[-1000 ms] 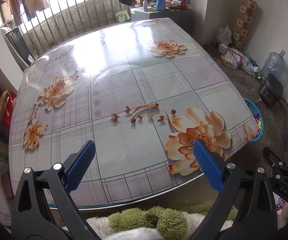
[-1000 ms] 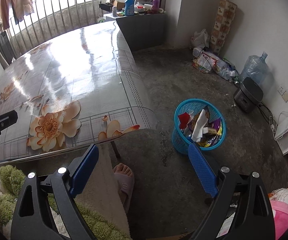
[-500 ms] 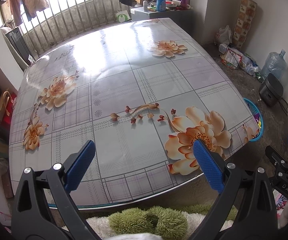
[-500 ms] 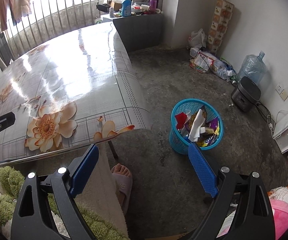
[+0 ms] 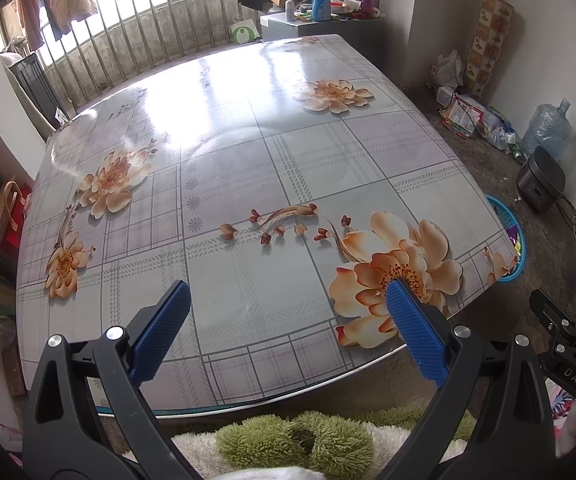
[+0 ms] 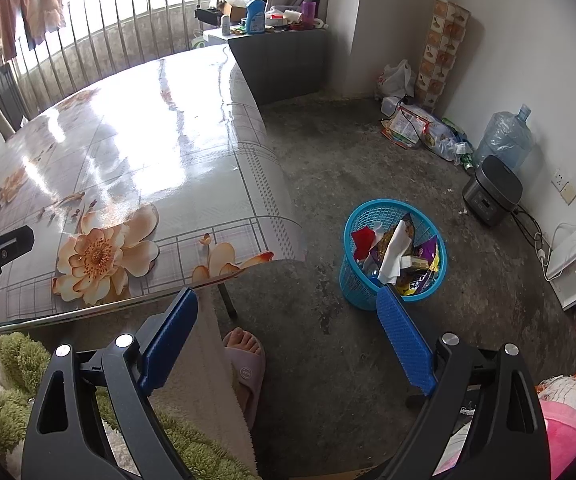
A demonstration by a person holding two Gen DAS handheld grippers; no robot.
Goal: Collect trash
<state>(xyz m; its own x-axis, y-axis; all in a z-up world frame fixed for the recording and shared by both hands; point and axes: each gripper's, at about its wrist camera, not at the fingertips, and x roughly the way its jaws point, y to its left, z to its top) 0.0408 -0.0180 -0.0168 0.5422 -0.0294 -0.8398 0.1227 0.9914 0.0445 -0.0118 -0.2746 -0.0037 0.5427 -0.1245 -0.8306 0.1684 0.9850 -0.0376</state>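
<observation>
1. Nearest, in the left wrist view: the left gripper (image 5: 288,320) has its blue fingers spread wide with nothing between them, over the near edge of the table (image 5: 247,184).
2. The right wrist view alone shows the right gripper (image 6: 288,328), likewise wide apart and holding nothing, above the concrete floor (image 6: 368,160), with a foot in a slipper (image 6: 245,364) below it.
3. The table's glossy flowered cloth lies bare across the left view.
4. The blue basket (image 6: 352,276) stands on the floor right of the table, filled with trash (image 6: 400,252): wrappers and white paper. The left view shows only its rim (image 5: 522,252).
5. Farthest, along the wall: loose bags (image 6: 420,128), a water jug (image 6: 506,138) and a dark cooker (image 6: 492,192).
</observation>
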